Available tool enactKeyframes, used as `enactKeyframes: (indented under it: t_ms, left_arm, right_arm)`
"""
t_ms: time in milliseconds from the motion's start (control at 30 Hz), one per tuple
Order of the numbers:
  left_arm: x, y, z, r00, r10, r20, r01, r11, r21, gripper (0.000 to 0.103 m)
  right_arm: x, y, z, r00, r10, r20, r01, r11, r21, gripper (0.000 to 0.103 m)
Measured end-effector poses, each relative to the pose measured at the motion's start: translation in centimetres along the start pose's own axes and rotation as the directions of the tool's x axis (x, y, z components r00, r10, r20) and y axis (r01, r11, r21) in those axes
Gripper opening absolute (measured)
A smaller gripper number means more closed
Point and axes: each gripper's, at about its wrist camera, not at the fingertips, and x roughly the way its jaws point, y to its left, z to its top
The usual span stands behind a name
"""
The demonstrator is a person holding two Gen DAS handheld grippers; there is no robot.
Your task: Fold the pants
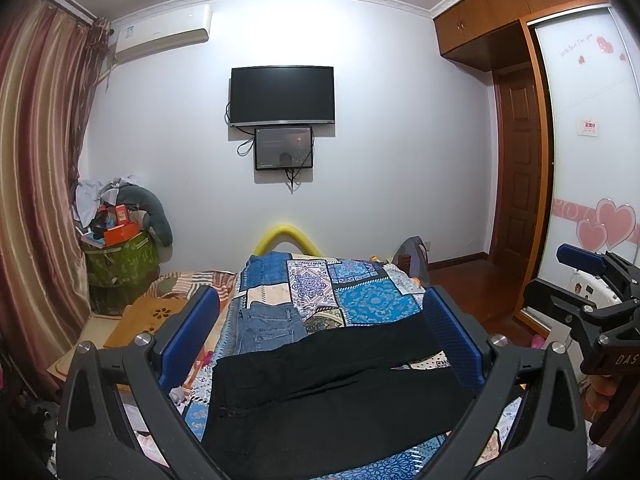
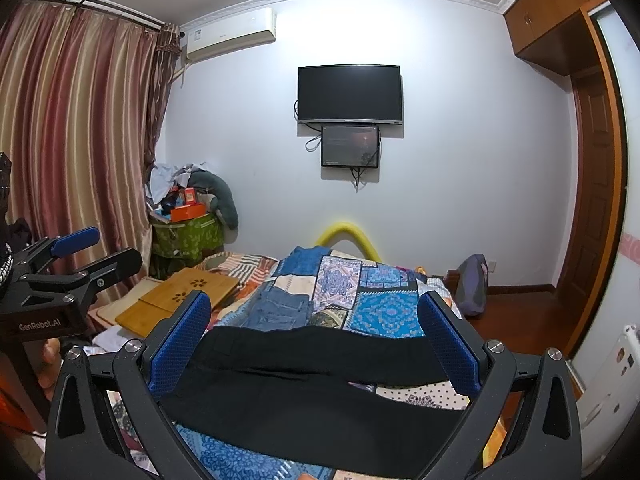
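Pants (image 1: 320, 392) of black cloth lie spread across the patchwork bedspread (image 1: 360, 300), just in front of a folded pair of jeans (image 1: 268, 324). I judge them soft and light — they will sag and slide, not keep a shape. Both tools hover above with nothing between the fingers: the left gripper (image 1: 320, 344) and the right gripper (image 2: 316, 344) stand wide apart (no cloth is pinched). A good hold would be the waistband edge or the leg hems — thicker seams, less slipping.
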Motion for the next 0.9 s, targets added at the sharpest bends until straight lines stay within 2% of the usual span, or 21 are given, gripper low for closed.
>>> enactKeyframes:
  t_ms: [600, 900]
  left_arm:
    - [0.7, 0.4, -0.1, 1.0, -0.008, -0.017, 0.007, 1.0, -0.005, 0.103]
    - [2.6, 1.4, -0.3, 0.999, 0.001, -0.038, -0.001, 1.0, -0.017, 0.103]
  right_arm:
    - [0.0, 0.3, 0.0, 1.0, 0.001, -0.002, -0.001, 1.0, 0.001, 0.103]
    - [1.3, 0.3, -0.3, 1.0, 0.001, -0.026, -0.001, 1.0, 0.0, 0.103]
